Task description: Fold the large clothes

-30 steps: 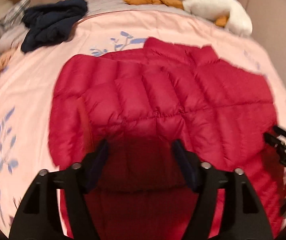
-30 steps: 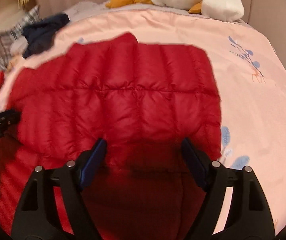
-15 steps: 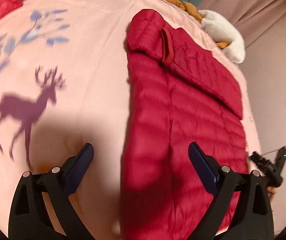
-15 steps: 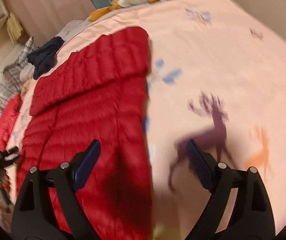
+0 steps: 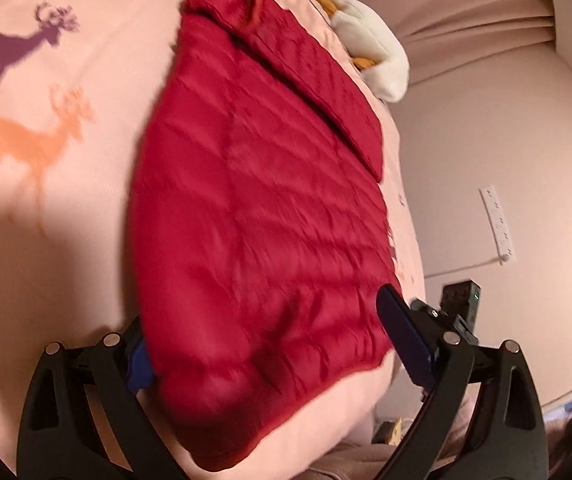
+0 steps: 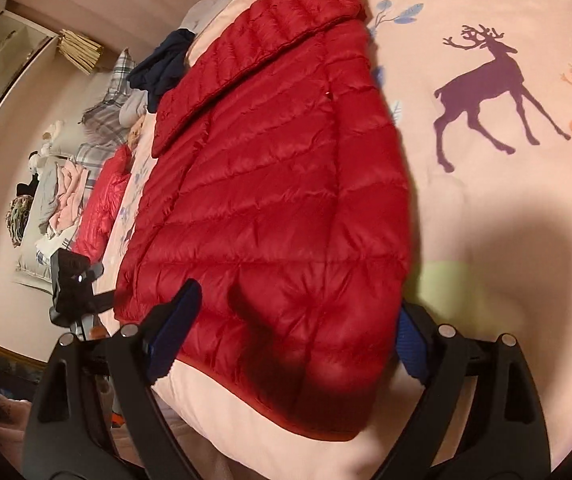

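Red jacket (image 5: pixel 262 208): quilted puffer, judged light, soft, slippery-shelled; best pinched at its near hem corners. Lies flat on the pink bed (image 5: pixel 46 208), upper part folded down. Left gripper (image 5: pixel 270 332): jaws just widened, unclenched, straddling the near left corner. Right gripper (image 6: pixel 289 332): likewise spread, holding nothing, straddling the near right corner.

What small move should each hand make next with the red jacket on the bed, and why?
Probably lower both sets of tongs and close them on the near hem corners. The red jacket lies flat on the pink bedspread, one sleeve folded across; the left tongs and right tongs have just been opening, straddle the hem and grip nothing.
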### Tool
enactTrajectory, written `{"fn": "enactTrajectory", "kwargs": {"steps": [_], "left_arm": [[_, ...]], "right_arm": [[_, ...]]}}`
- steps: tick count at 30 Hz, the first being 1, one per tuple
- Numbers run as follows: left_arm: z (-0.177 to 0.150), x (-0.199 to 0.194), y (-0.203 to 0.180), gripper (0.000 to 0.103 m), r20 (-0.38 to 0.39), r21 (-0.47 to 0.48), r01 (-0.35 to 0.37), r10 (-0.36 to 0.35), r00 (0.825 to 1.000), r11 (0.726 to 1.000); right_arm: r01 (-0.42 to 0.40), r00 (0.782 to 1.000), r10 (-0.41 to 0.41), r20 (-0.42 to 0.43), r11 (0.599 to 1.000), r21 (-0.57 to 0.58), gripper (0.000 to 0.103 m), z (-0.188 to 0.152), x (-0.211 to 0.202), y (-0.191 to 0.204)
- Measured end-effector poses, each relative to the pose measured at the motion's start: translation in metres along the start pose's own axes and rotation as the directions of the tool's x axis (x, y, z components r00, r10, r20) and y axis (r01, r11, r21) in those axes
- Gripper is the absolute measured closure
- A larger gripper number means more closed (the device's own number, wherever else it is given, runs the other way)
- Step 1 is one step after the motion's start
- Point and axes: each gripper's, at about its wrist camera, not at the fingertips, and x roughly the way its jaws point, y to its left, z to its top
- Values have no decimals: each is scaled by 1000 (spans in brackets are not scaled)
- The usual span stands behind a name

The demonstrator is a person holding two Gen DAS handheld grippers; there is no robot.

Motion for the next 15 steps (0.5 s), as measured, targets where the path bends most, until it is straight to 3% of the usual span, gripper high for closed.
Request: {"fn": "enactTrajectory", "kwargs": {"steps": [2,3,6,9,15], "left_arm": [[-1,8,-6,13,8,14,-23,23,1000,1000],[-1,12,-7,32,7,15,-23,23,1000,1000],[5,25,-6,70,-11,-27,-43,43,999,999],[7,21,-12,84,16,-28,-58,58,998,998],[14,-15,-54,92,110,123,-39,26,994,992]], "right_arm": [[-1,1000,1,12,1000,5,24,7,5,3],[-4,1000,4,12,1000,5,35,10,7,4],[28,1000,-28,12,1000,9,60,18,15,7],[45,998,-43,54,998,-37,81,18,7,17],[43,989,-21,146,987,-153,89,18,-25,48]]}}
